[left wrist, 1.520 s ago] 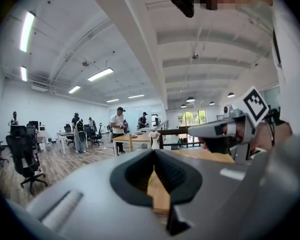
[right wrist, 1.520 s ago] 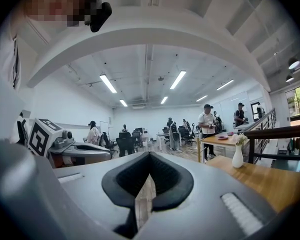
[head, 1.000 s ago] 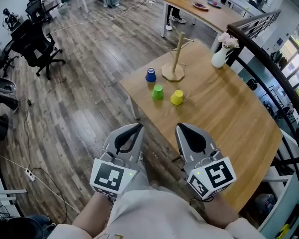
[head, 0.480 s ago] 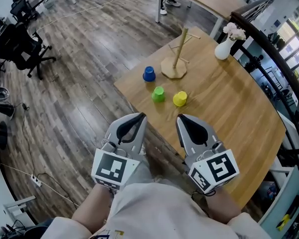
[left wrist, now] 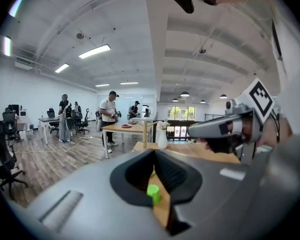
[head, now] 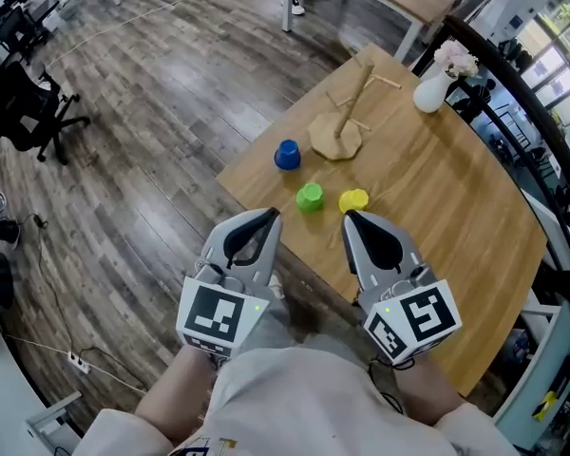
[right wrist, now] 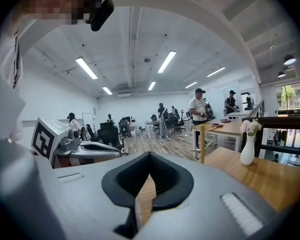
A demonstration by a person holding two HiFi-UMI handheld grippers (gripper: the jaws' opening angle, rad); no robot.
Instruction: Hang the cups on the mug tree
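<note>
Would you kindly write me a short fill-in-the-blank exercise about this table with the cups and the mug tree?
1. The mug tree has ___ cups hanging on it.
2. The green cup stands ___ the blue cup and the yellow cup.
3. The vase holding the flowers is ___ in colour.
4. The jaws of the right gripper are ___ and hold nothing.

Missing words: no; between; white; shut.

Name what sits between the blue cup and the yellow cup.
The green cup, just off the line from blue cup to yellow cup, in the head view.
</note>
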